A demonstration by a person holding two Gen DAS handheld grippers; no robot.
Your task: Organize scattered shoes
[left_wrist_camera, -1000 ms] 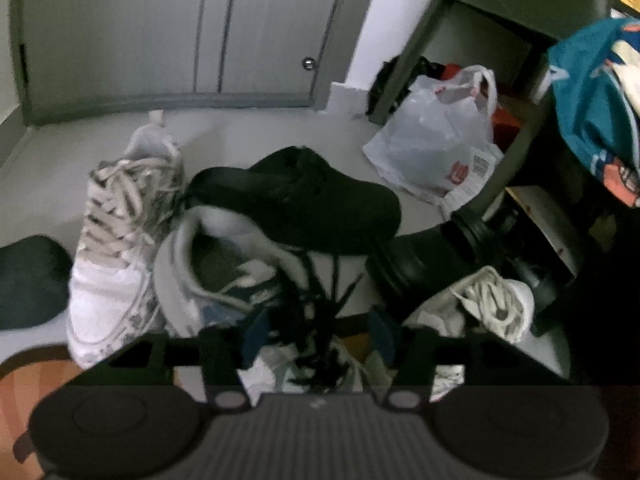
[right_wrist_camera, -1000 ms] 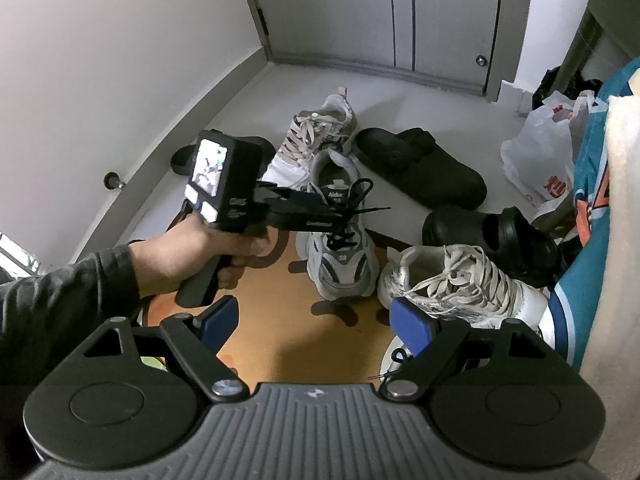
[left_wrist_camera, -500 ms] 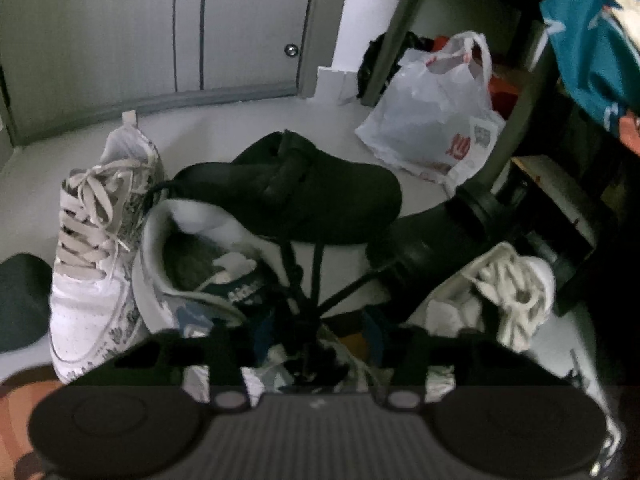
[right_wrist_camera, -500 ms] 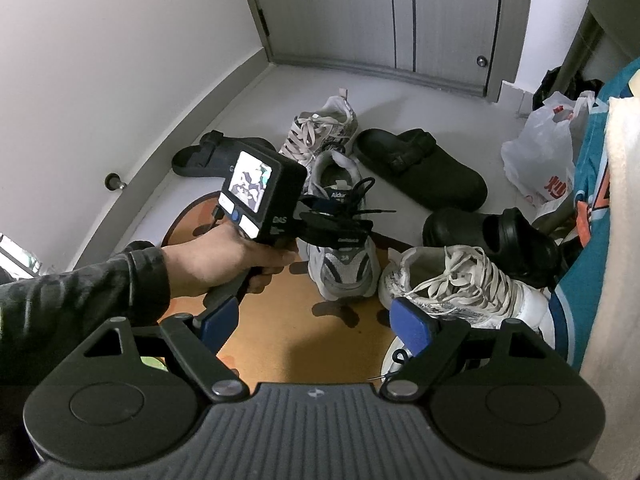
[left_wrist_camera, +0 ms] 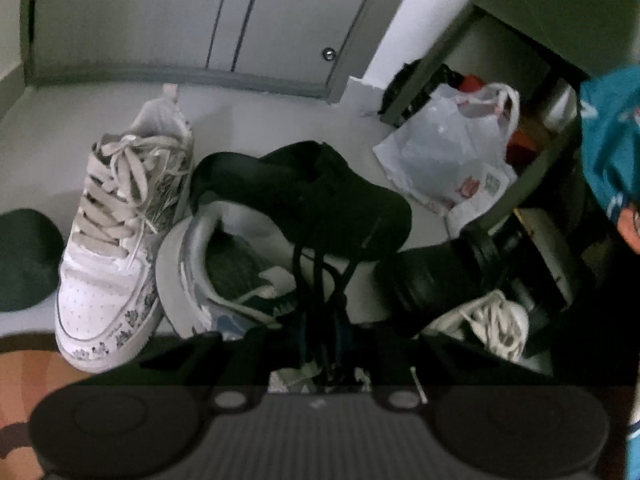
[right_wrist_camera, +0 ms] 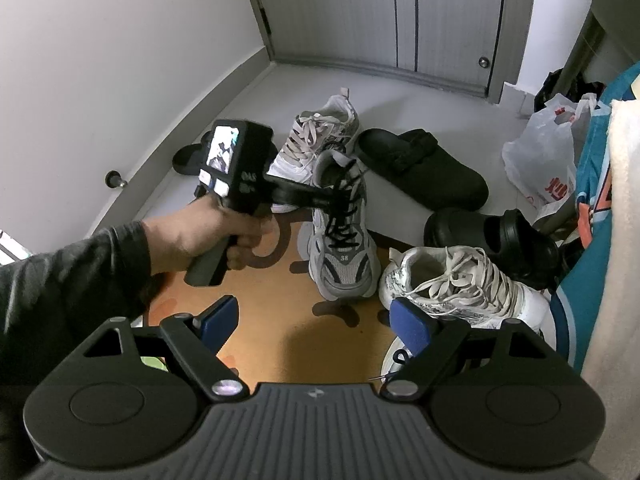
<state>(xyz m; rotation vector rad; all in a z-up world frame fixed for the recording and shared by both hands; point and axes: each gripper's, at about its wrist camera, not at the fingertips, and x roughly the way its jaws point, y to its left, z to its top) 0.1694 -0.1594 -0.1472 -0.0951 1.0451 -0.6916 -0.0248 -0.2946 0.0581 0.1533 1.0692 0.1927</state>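
Note:
A grey sneaker (right_wrist_camera: 344, 264) with black laces stands toe-first on the orange mat (right_wrist_camera: 280, 320); in the left wrist view the grey sneaker (left_wrist_camera: 224, 272) fills the centre. My left gripper (right_wrist_camera: 332, 200), held by a hand, is closing its jaws with the black laces (left_wrist_camera: 320, 280) pinched between them, and the left gripper (left_wrist_camera: 320, 344) shows dark at the bottom. My right gripper (right_wrist_camera: 316, 320) hangs open over the mat with nothing in it. Patterned white sneakers lie behind (right_wrist_camera: 316, 136) and to the right (right_wrist_camera: 452, 284).
Two black clogs (right_wrist_camera: 420, 168) (right_wrist_camera: 488, 236) lie right of the grey sneaker, a black slipper (right_wrist_camera: 188, 156) at the left wall. A white plastic bag (right_wrist_camera: 544, 160) and teal cloth (right_wrist_camera: 592, 200) crowd the right side. Grey cabinet doors (right_wrist_camera: 440, 20) close off the back.
The left gripper's jaws have closed from wide apart onto the black laces, and the hand has shifted toward the grey sneaker. The right gripper has not moved.

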